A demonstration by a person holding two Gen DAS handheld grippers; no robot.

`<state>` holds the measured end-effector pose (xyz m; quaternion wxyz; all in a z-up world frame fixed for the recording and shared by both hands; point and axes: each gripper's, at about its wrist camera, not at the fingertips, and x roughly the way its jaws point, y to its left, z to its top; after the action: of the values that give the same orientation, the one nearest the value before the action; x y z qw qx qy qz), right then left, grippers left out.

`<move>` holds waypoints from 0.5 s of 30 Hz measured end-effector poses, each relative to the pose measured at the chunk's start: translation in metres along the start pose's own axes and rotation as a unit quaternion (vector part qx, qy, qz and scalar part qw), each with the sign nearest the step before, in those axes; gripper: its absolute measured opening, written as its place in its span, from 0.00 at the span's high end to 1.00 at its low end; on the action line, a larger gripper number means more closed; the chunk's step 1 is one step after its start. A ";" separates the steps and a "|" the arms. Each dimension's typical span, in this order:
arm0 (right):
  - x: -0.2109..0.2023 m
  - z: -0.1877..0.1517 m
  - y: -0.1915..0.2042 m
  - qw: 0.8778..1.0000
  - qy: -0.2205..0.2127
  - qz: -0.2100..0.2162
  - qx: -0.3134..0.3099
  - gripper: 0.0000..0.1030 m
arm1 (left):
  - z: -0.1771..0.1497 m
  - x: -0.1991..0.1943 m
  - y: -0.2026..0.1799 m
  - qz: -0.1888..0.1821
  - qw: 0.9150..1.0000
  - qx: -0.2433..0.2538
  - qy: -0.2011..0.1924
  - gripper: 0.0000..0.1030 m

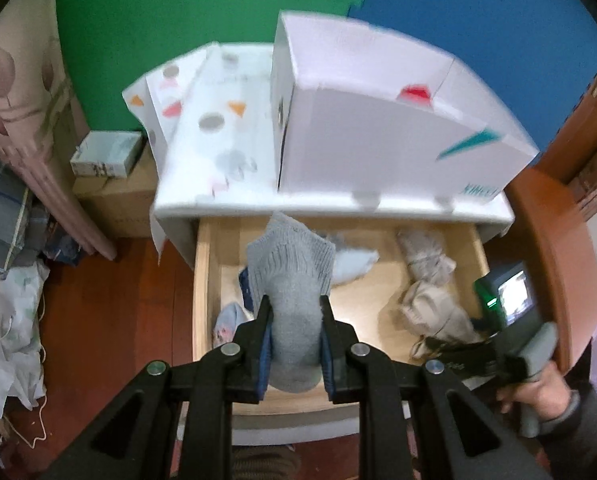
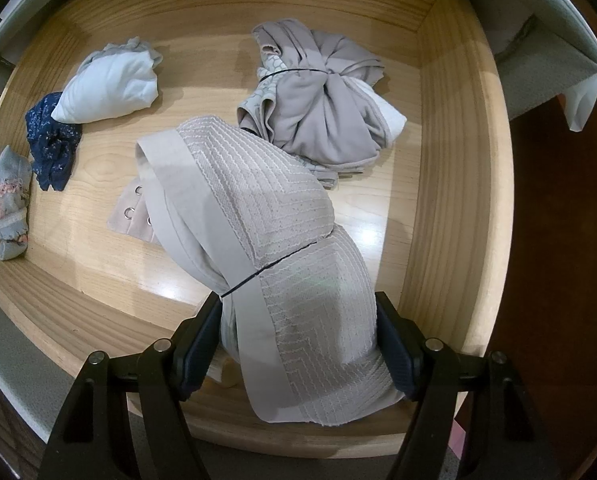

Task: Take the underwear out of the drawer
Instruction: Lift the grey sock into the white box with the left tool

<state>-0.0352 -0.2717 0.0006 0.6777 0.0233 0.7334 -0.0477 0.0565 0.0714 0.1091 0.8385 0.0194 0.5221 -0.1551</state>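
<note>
The left hand-held gripper [image 1: 295, 322] was closed tightly on a grey sock [image 1: 294, 280], which it held above the open wooden drawer [image 1: 202, 280], with a blue patterned piece [image 1: 247, 290] just left of its fingers. The right hand-held gripper [image 2: 298, 340] pointed down into the drawer [image 2: 454, 200], and its half-open jaws pressed on both sides of a beige bra bundle [image 2: 282, 240] tied with a thin black band. Beyond this bundle lay a grey tied bundle [image 2: 318, 108], and to its left a white folded piece [image 2: 106, 88], a navy piece [image 2: 52, 144] and a small grey floral piece [image 2: 6, 204].
</note>
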 end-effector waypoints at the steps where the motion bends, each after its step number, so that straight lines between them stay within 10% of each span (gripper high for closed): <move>1: 0.000 0.000 0.000 1.000 0.000 0.000 0.000 0.33 | 0.005 -0.011 -0.001 -0.003 1.000 0.002 -0.010 0.81; 15: 0.000 0.000 0.003 1.000 -0.001 0.000 -0.002 0.33 | 0.097 -0.103 -0.028 -0.002 0.993 0.035 -0.117 0.81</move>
<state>-0.0347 -0.2688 0.0008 0.6783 0.0217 0.7330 -0.0461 0.0911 0.0510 0.2477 0.8921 0.0297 0.4150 -0.1765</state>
